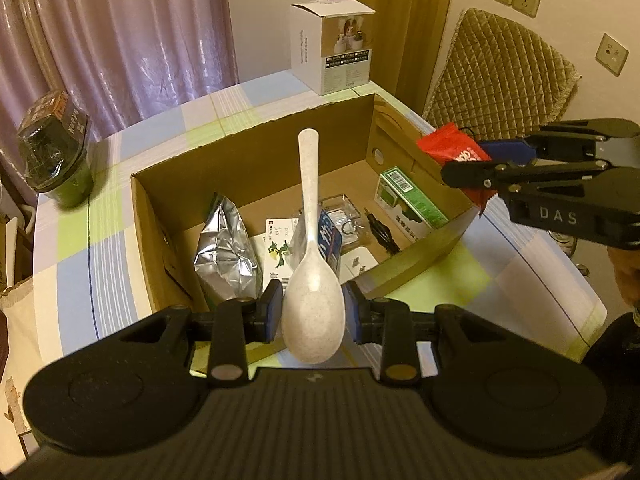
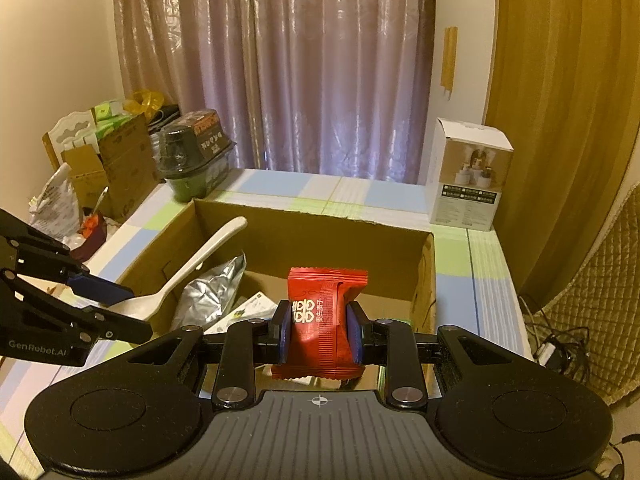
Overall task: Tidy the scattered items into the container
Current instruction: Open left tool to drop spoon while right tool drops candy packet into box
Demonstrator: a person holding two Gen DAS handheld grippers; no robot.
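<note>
A: What is held by the left gripper point(image 1: 313, 312)?

B: A white speckled spoon point(image 1: 312, 280) is clamped by its bowl between the closed pads, handle pointing out over the cardboard box point(image 1: 256, 148). A red snack packet point(image 2: 322, 320) is pinched upright in the right gripper point(image 2: 320, 330), above the box's near edge.

A: What is seen only from the left wrist?

B: The box floor: a foil bag point(image 1: 226, 248), a green carton point(image 1: 412, 200), a black cable point(image 1: 382, 232). Bare checked tablecloth point(image 1: 100, 248) is left around the box walls.
</note>
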